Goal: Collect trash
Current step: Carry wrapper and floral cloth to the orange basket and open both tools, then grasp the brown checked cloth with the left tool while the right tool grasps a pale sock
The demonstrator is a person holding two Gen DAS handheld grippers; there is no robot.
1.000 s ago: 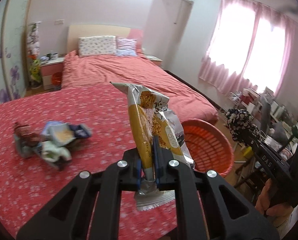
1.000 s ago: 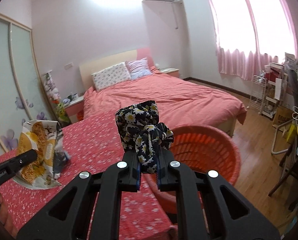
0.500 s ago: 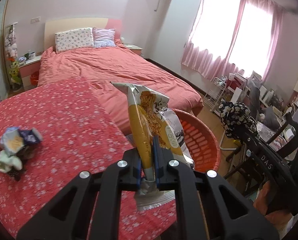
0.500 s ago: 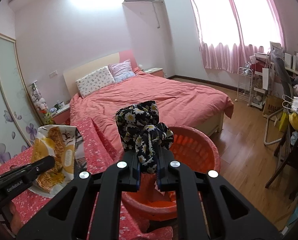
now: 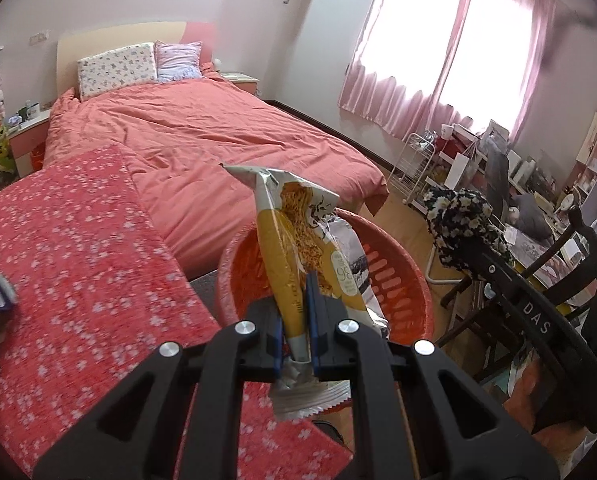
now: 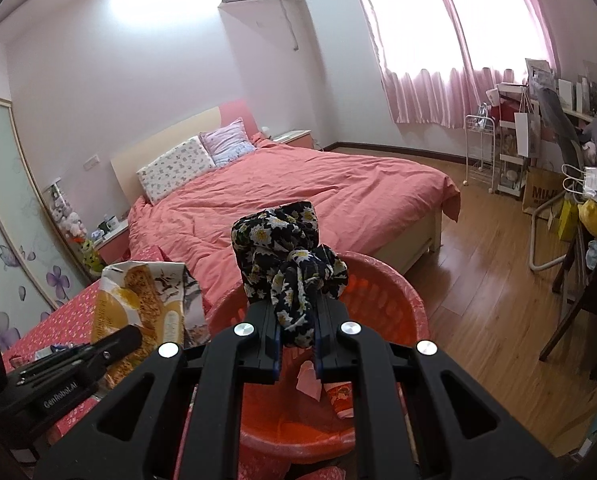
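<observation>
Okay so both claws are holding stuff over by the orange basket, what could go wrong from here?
1. The left claw pinches the noodle wrapper near its bottom edge. The tall, light wrapper may flutter on release and land on the flowered red cloth instead of the orange basket.
2. The flowered fabric bundle in the right claw may snag on the pads and not drop cleanly.
3. The two claws sit close together over the basket and might bump.
</observation>
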